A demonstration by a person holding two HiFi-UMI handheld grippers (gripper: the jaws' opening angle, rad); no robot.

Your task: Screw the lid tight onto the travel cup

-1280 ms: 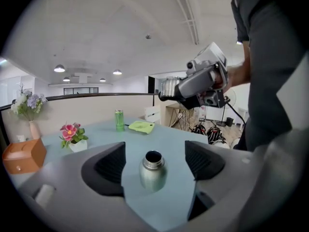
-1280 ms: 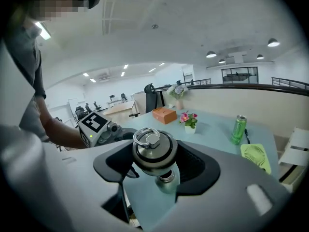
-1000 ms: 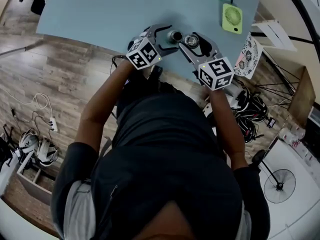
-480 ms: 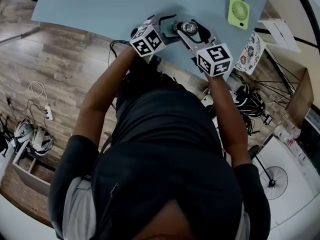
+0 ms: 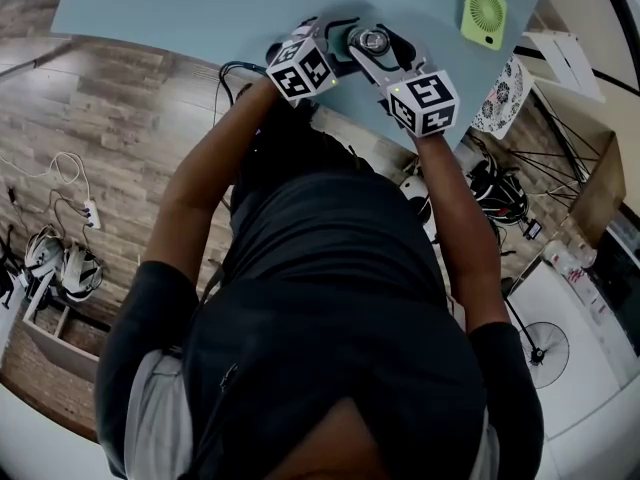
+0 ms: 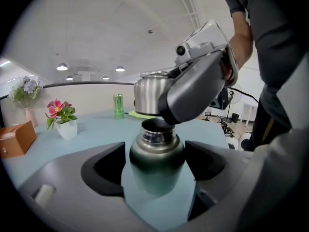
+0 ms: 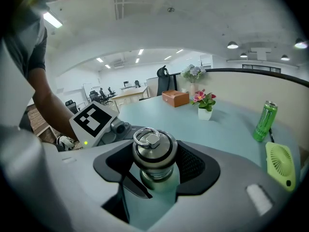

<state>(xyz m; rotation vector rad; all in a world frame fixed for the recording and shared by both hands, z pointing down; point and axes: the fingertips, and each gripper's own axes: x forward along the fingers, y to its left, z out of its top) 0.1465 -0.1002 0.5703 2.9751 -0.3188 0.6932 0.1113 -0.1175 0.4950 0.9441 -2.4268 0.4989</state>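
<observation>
Nearest you in the head view, your forearms reach up the frame to the near edge of the pale blue table (image 5: 200, 8), and the two marker cubes sit side by side at upper centre. Your left gripper (image 6: 155, 151) has its jaws drawn in on the travel cup (image 6: 157, 166) and pressing its dark green body from both sides. The cup stands upright on the table in the lower middle of the left gripper view, its steel neck and open mouth showing above the jaws. Your right gripper (image 7: 154, 154) comes in from the right, its jaws clamped on the lid (image 7: 153, 148) — a steel cap with a ring on top, held level at the centre of the right gripper view. From the left gripper view the lid sits just above and a little beyond the cup's mouth; whether the threads have met you cannot tell. Farther out on the table lie a lime-green fan (image 7: 281, 166) at the right edge, a green can (image 7: 264, 121) upright behind it, a white pot of pink flowers (image 7: 204, 105) — and a brown box (image 7: 175, 97) beyond that.
</observation>
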